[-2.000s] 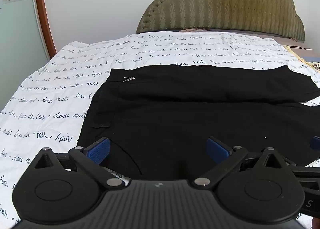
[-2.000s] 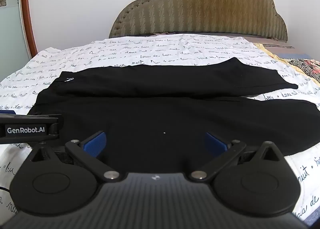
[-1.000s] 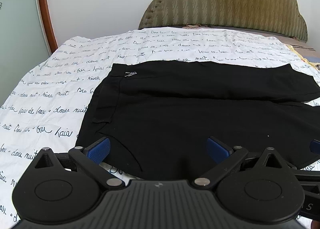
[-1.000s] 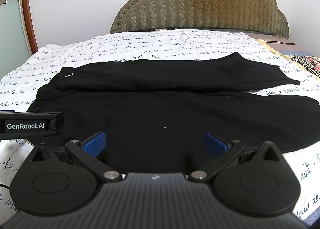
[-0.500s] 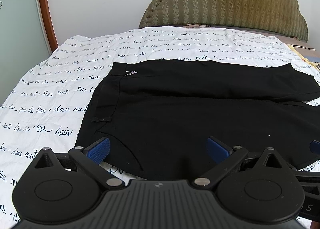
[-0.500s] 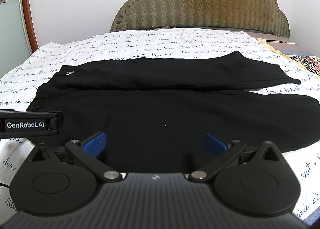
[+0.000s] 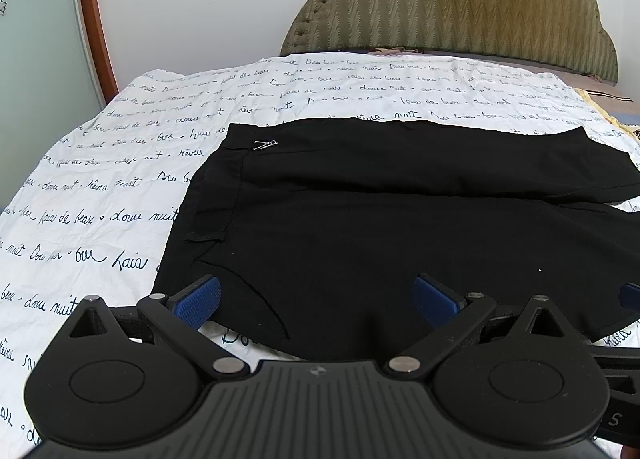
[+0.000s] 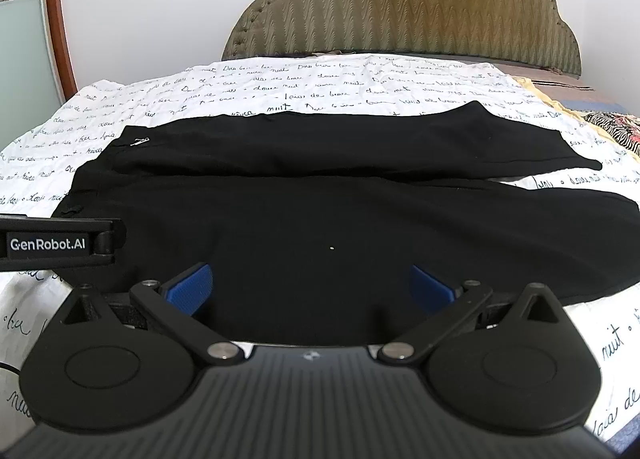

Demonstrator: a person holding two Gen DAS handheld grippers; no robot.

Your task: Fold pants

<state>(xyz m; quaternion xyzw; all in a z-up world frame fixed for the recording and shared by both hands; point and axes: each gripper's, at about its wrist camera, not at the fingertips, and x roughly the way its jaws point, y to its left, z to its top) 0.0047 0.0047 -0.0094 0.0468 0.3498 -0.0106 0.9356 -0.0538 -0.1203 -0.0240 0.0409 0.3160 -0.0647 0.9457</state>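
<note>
Both sets of jaws wide, nothing gripped: left gripper (image 7: 316, 297) over the waistband end, right gripper (image 8: 310, 283) mid-leg, looks set to lift the near edge. The black fabric pants (image 8: 320, 195) lie flat lengthwise across the script-printed white bedsheet (image 7: 120, 163), legs side by side.

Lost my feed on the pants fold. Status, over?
Left hand-held gripper open, empty. Right hand-held gripper open, empty, both over the near edge. Black pants flat on the bedsheet, legs apart, unfolded. Nothing in the way.
</note>
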